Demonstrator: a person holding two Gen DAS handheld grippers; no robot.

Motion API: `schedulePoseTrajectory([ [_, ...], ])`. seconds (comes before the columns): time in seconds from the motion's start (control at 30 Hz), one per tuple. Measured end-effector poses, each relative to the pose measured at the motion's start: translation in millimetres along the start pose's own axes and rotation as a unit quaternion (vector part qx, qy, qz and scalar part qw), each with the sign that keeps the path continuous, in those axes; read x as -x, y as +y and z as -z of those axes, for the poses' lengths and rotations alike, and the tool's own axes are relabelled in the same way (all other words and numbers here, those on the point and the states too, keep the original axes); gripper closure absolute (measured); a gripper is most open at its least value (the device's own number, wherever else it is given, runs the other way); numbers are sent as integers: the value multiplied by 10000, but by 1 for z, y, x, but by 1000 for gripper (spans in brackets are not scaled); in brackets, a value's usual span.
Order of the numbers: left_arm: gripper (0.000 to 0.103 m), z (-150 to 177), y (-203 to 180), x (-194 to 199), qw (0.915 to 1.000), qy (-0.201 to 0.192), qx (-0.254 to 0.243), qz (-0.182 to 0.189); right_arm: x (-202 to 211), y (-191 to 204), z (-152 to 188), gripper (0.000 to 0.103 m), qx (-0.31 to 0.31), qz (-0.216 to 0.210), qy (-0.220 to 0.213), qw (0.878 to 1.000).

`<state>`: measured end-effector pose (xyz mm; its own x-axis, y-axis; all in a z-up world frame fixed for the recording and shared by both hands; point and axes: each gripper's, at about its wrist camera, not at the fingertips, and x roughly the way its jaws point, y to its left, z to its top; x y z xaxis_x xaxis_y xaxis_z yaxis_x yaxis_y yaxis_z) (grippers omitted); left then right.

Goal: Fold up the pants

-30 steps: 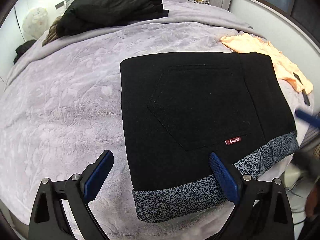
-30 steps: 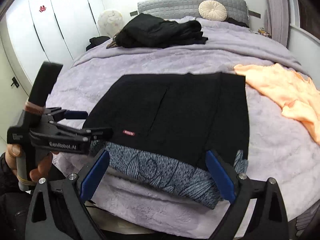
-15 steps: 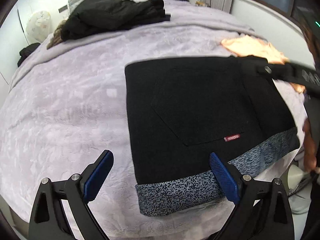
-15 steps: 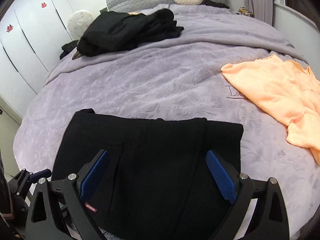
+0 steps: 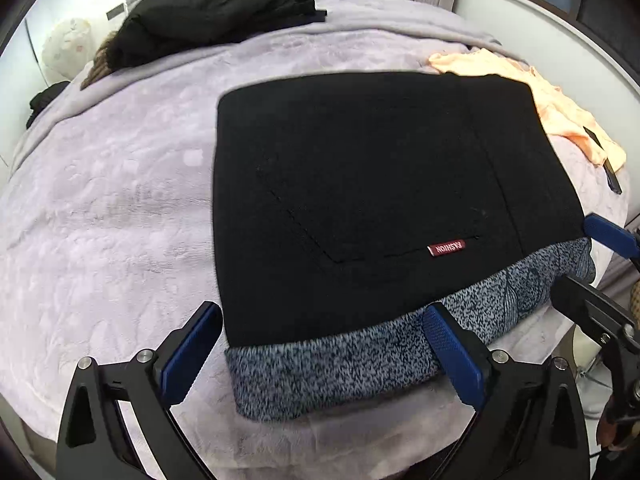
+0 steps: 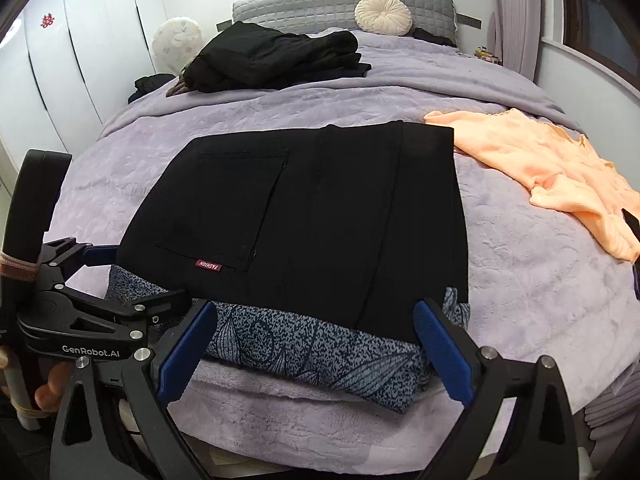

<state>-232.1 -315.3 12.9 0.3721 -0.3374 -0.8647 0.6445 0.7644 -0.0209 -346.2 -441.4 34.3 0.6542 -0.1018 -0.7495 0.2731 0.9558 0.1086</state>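
Note:
The black pants lie folded into a flat rectangle on the lilac bed, with a red label by the back pocket and a speckled grey-blue band along the near edge; they also show in the right wrist view. My left gripper is open and empty, hovering over the near left corner of the band. My right gripper is open and empty, hovering over the band's near right end. The left gripper's body also shows in the right wrist view.
A pile of black clothes lies at the head of the bed. An orange garment lies right of the pants. A round cream cushion leans on the grey headboard. White wardrobe doors stand on the left.
My right gripper swung out over the pants toward the middle of the bed, then drew back to the near edge. My left gripper stayed by the near left corner. The pants did not move.

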Motion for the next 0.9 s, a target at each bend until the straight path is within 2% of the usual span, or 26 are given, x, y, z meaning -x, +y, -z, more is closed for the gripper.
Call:
schedulePoseTrajectory([
  [0.1, 2, 6, -6, 14, 9993, -254, -202, -197, 17, 3, 10, 3, 28, -189, -213, 9996],
  [0.17, 2, 8, -9, 16, 9987, -293, -285, -297, 9, 2, 15, 3, 49, -93, 20, 9999],
  [0.23, 2, 9, -11, 19, 9987, -294, -271, -311, -7, -5, 19, 3, -89, 191, 436, 9988],
  [0.27, 2, 9, -11, 21, 9986, -320, -248, -331, -8, -9, 20, 3, -225, 220, 459, 9985],
  [0.37, 2, 11, -13, 28, 9981, -411, -223, -397, 10, -22, 17, 3, -654, 61, 164, 9977],
  [0.47, 2, 13, -16, 35, 9974, -507, -194, -476, 24, -21, 7, 0, -651, 487, -37, 9967],
  [0.6, 2, 13, -18, 36, 9981, -421, -146, -414, 20, -10, -11, 0, -343, 990, 100, 9944],
  [0.77, 2, 9, -16, 29, 9991, -256, -21, -330, 8, 6, -25, 0, -59, 1238, 241, 9920],
  [0.9, 2, 8, -10, 23, 9981, -271, 69, -543, 7, 14, -16, 0, 55, 1368, 345, 9900],
])
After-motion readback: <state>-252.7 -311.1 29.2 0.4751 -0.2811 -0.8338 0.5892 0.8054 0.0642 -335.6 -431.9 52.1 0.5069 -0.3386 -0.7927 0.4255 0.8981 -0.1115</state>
